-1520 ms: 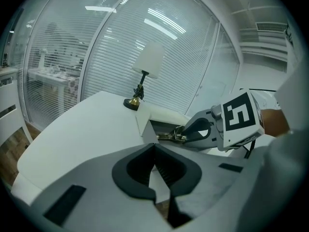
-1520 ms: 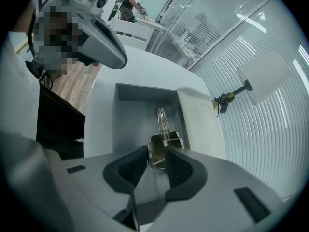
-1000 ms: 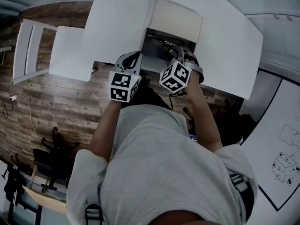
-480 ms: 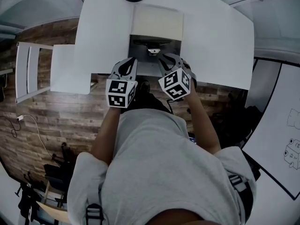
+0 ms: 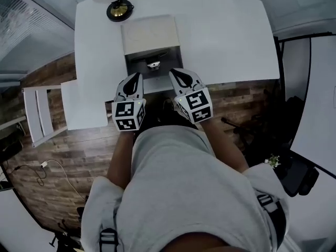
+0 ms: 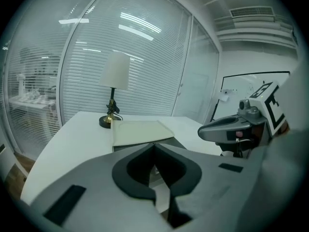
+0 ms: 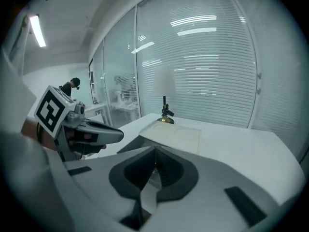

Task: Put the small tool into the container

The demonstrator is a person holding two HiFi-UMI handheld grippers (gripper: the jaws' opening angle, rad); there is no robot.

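The container (image 5: 149,33) is a grey box with its beige lid folded back, standing on the white table (image 5: 231,41). In its dark inside lies a small pale tool (image 5: 153,64). My left gripper (image 5: 137,76) and right gripper (image 5: 173,73) hover side by side at the table's near edge, just short of the box and apart from it. In the left gripper view the left gripper (image 6: 154,146) has its tips together with nothing between them. The right gripper (image 7: 155,149) is likewise shut and empty. The lid (image 6: 140,132) shows beyond the jaws, and again as the lid (image 7: 176,134).
A lamp with a brass base (image 5: 119,9) stands at the table's far left corner. A lower white surface (image 5: 84,104) adjoins the table on the left, with a white rack (image 5: 39,114) beside it on the wood floor. Glass walls with blinds lie behind.
My right gripper has drawn back out of the container to the table's near edge. The small tool now lies inside the box. The head camera has swung, so the table sits further left.
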